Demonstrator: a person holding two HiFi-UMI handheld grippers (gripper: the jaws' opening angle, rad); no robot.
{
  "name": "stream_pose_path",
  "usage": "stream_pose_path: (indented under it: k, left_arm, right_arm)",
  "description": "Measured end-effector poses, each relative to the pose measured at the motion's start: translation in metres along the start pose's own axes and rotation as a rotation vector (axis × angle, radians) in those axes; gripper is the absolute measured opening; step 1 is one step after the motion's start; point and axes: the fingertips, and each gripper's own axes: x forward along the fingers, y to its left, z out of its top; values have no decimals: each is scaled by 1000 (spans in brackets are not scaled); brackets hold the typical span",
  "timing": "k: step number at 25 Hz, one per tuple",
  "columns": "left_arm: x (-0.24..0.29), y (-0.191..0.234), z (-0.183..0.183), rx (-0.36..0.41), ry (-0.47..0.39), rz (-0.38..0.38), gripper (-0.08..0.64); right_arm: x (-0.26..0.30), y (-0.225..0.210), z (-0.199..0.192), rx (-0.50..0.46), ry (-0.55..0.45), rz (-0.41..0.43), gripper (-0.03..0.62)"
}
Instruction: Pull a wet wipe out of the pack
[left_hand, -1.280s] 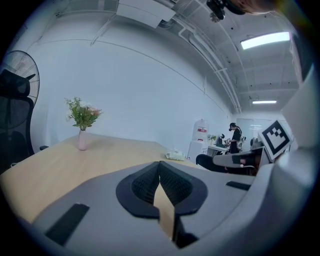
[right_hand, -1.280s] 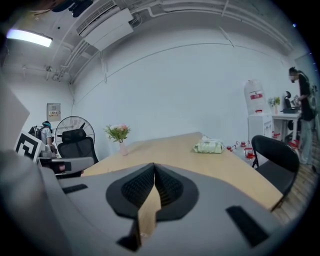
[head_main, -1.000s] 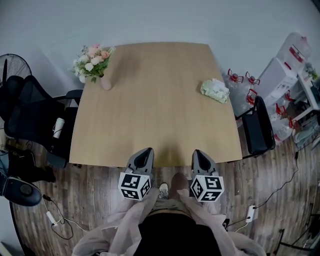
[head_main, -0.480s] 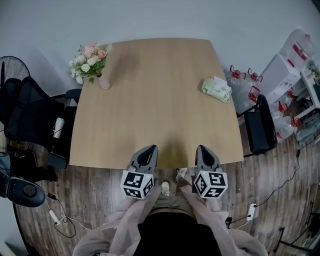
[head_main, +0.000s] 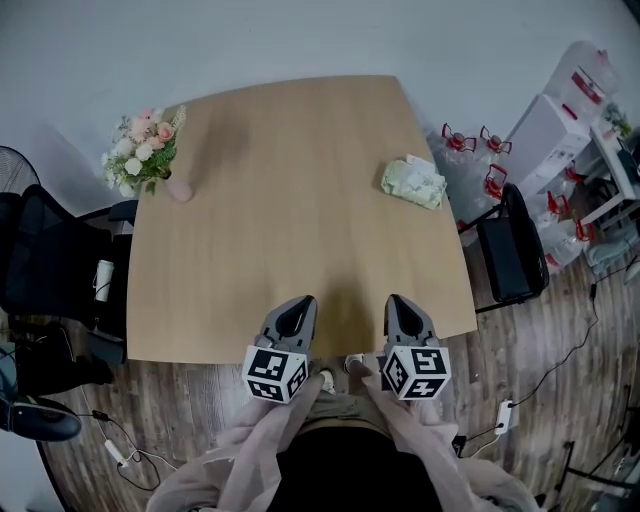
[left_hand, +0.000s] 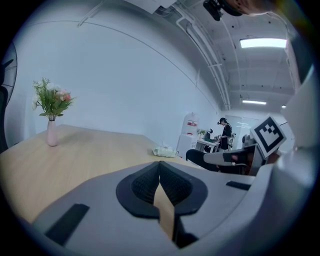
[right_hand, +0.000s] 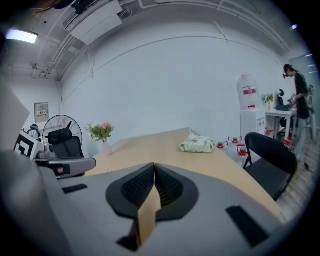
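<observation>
A pale green wet wipe pack (head_main: 412, 182) with a white wipe sticking up from its top lies near the right edge of the wooden table (head_main: 290, 220); it also shows in the right gripper view (right_hand: 198, 145) and small in the left gripper view (left_hand: 163, 150). My left gripper (head_main: 292, 315) and right gripper (head_main: 402, 311) hover side by side over the table's near edge, far from the pack. Both are shut with their jaws pressed together and nothing between them.
A pink vase of flowers (head_main: 145, 155) stands at the table's far left corner. A black office chair (head_main: 45, 275) is left of the table, another black chair (head_main: 505, 255) at its right. Water jugs (head_main: 470, 150) and white shelving (head_main: 560, 130) stand to the right. A person (right_hand: 299, 100) stands in the distance.
Both grippers have moved forward a little over the table's near edge. The view has shifted, so the table and vase now sit further left in the picture.
</observation>
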Motion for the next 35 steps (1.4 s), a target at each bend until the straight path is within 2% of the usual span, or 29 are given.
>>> stream_pose_path:
  k: [16, 29, 30, 32, 33, 35]
  left_arm:
    - [83, -10, 1, 12, 74, -78, 12]
    - [144, -16, 8, 9, 94, -104, 12]
    - [148, -16, 9, 7, 94, -103, 12]
    - [155, -16, 12, 2, 93, -101, 12]
    - [159, -16, 13, -1, 93, -99, 12]
    - [164, -14, 13, -5, 97, -95, 12]
  right_arm:
    - [49, -45, 7, -3, 63, 3, 12]
    - [89, -93, 32, -31, 49, -14, 14]
    - [92, -95, 35, -33, 47, -12, 30]
    - [99, -99, 38, -39, 47, -3, 136]
    - [103, -100, 39, -46, 51, 3, 156]
    - [110, -103, 39, -66, 62, 10, 156]
